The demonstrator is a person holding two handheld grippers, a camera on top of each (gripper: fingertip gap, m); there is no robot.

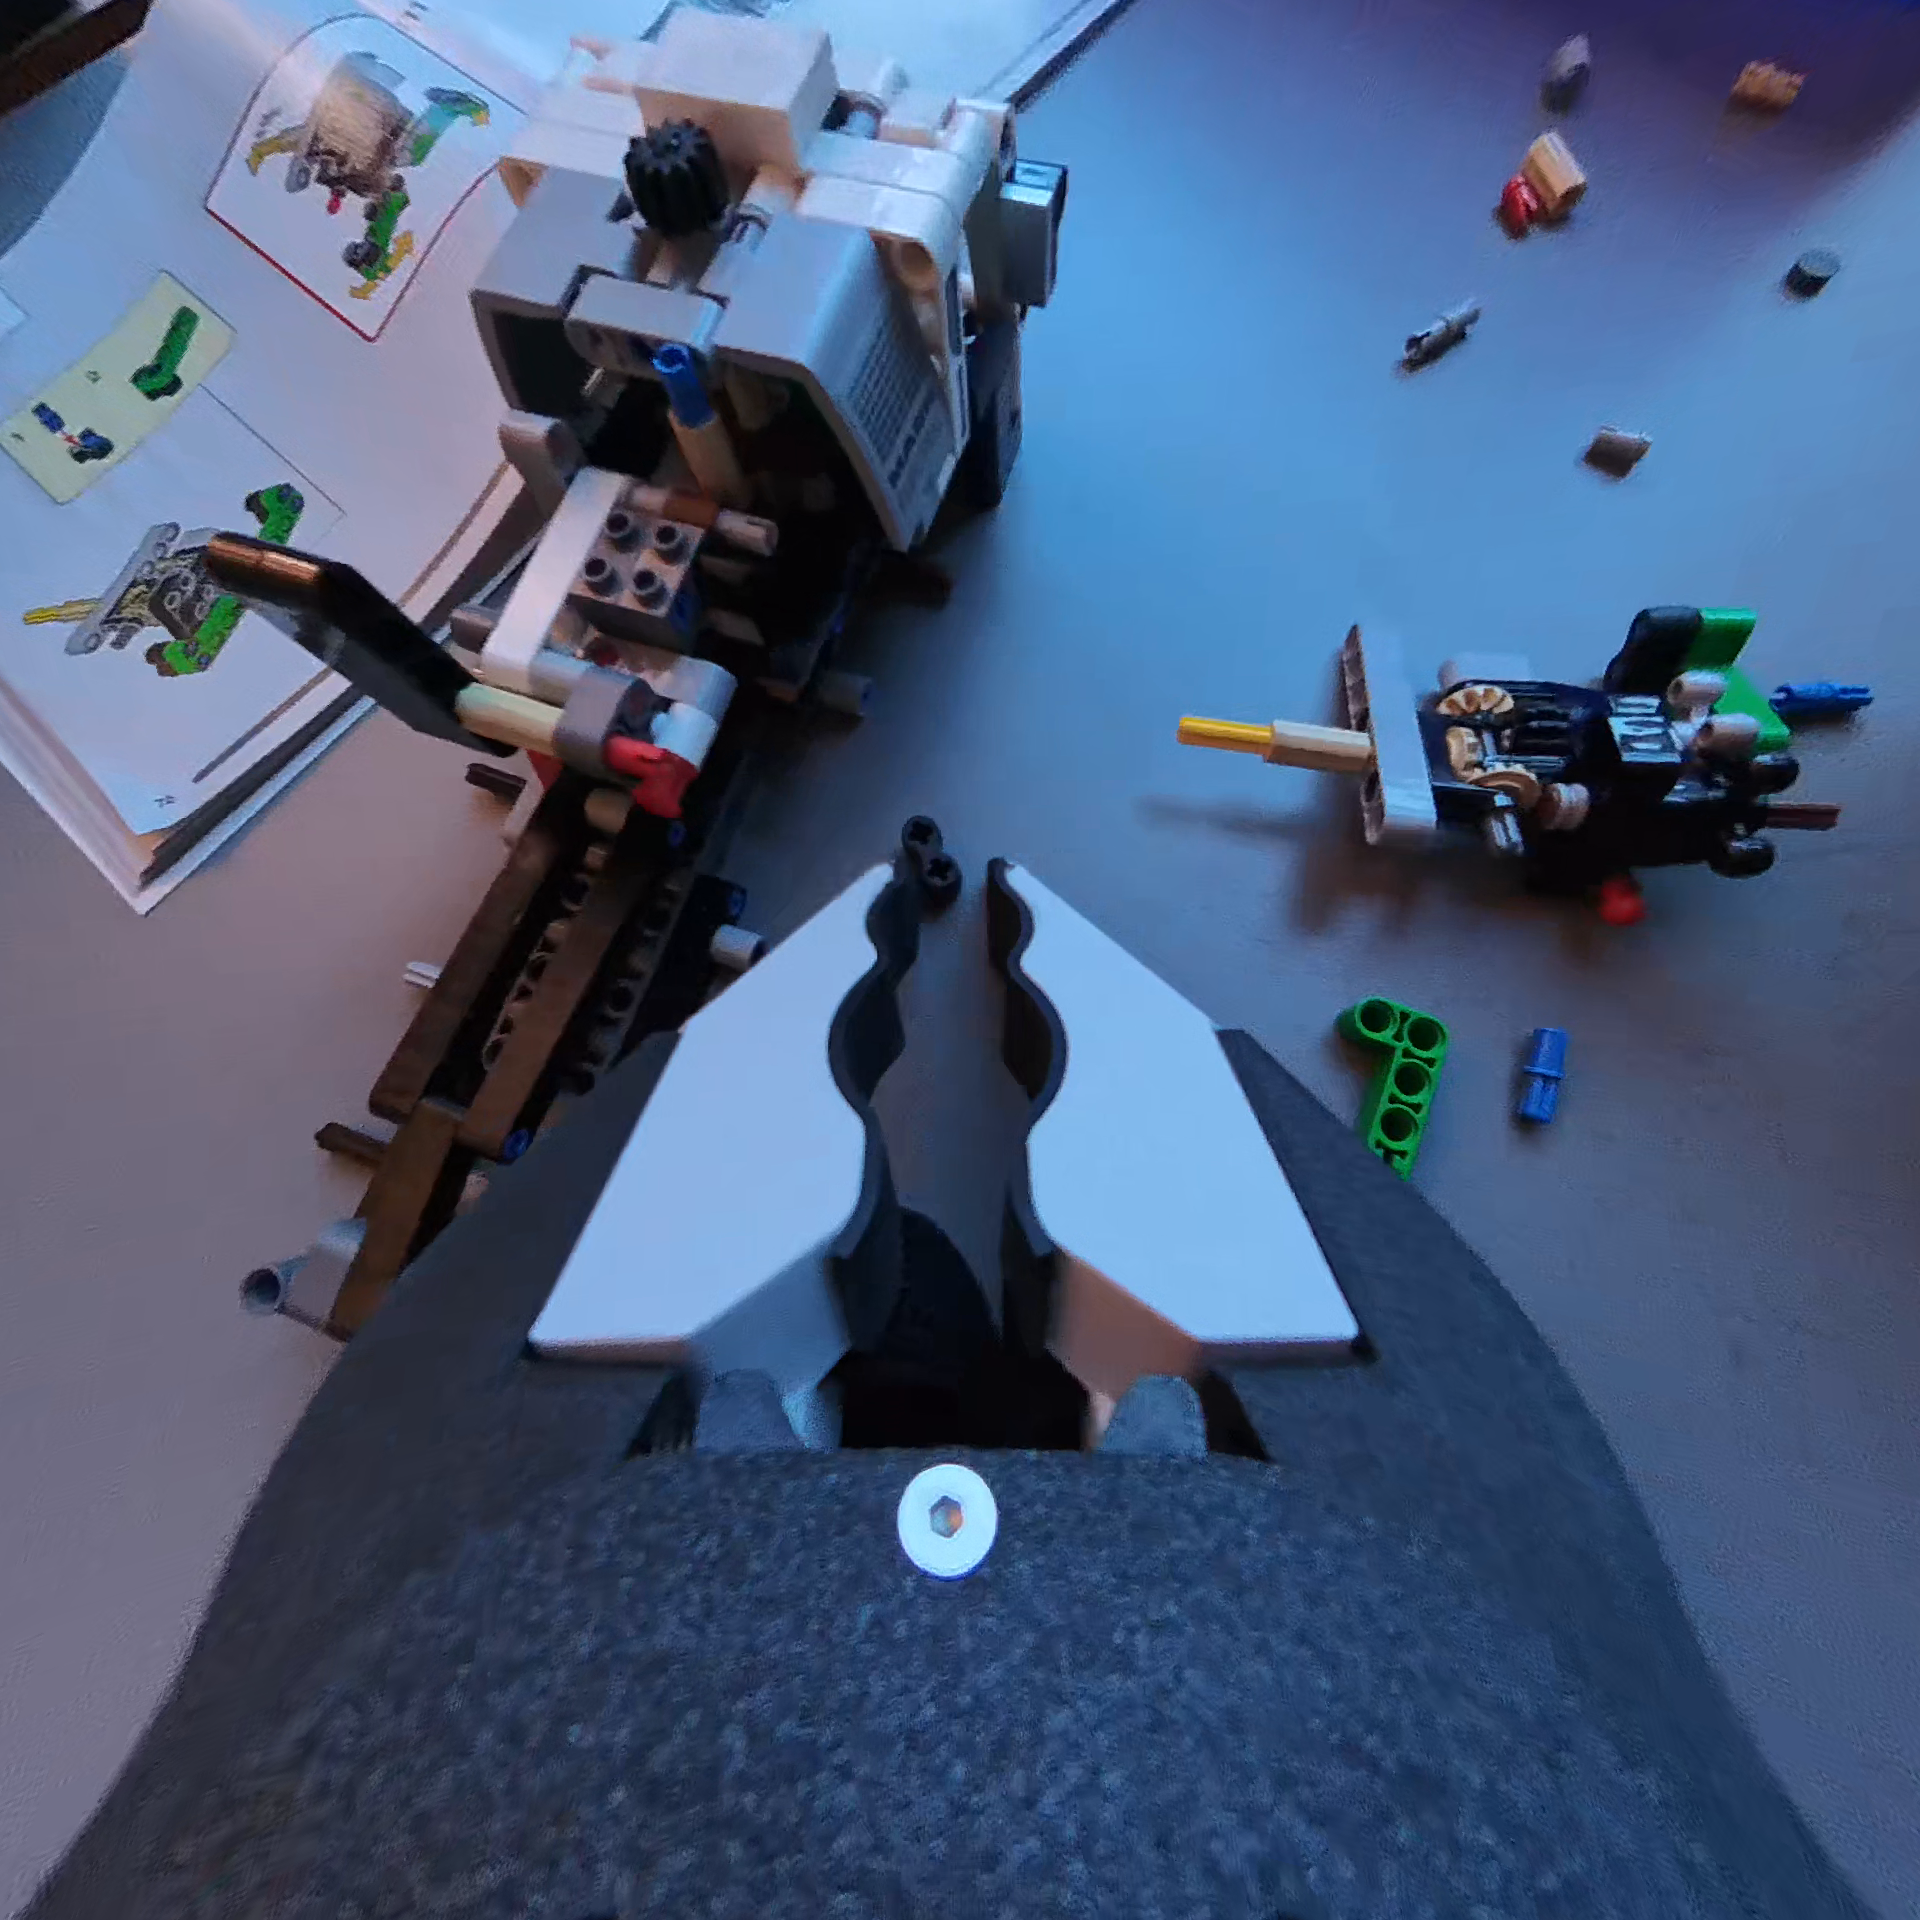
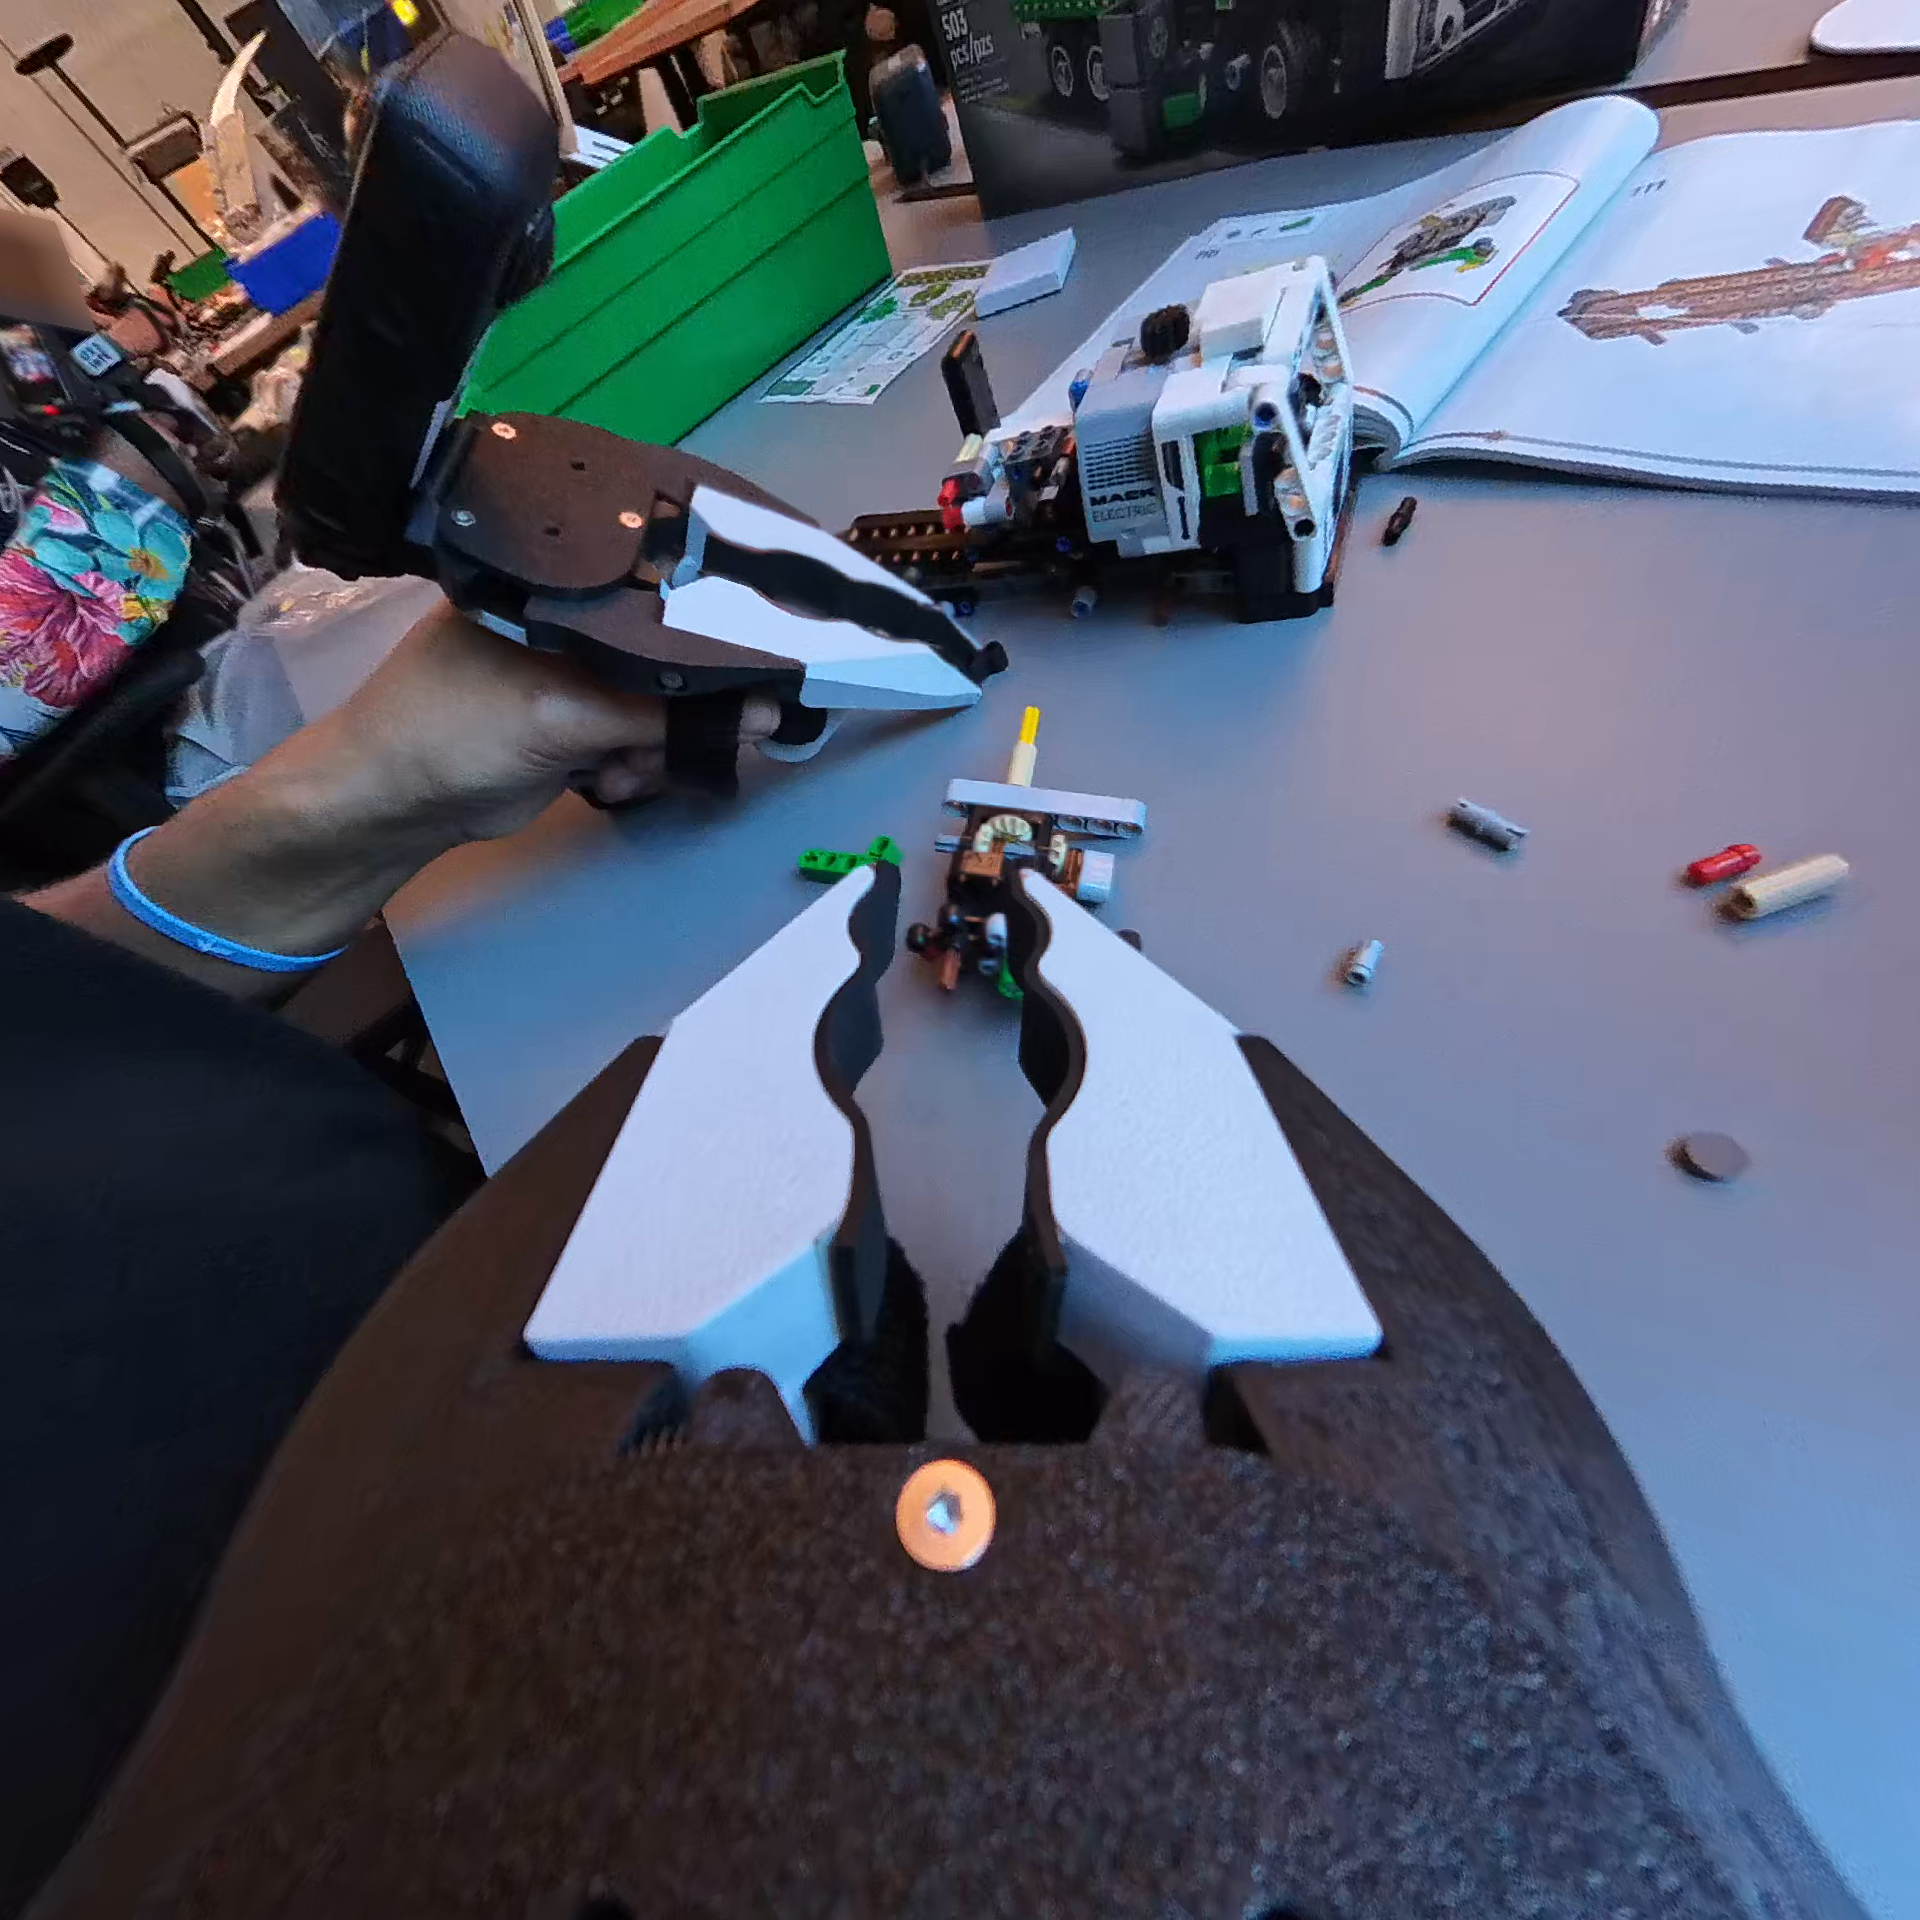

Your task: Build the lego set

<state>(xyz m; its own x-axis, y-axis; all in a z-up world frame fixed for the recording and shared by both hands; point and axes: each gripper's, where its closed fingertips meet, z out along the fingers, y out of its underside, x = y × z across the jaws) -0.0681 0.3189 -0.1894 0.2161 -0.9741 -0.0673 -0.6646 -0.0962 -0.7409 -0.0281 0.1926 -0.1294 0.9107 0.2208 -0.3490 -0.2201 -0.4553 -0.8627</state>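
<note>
While the truck chassis [image 1: 727, 499] lies on the grey table [image 1: 1351, 1455] against the open instruction booklet [image 1: 125, 436], my left gripper [image 1: 943, 868] hangs just off its rear frame, jaws nearly closed, pinching a small black connector [image 1: 928, 862] at the tips. My right gripper [image 2: 956, 883] is parted and empty, its fingers straddling the near end of the differential sub-assembly [image 2: 997, 873] without clamping it. I judge the step to be fitting the connector onto that sub-assembly. The next move calls for closing the right gripper to steady it, then aligning the connector. A green angled beam [image 1: 1397, 1081] and blue pin [image 1: 1542, 1072] wait nearby.
</note>
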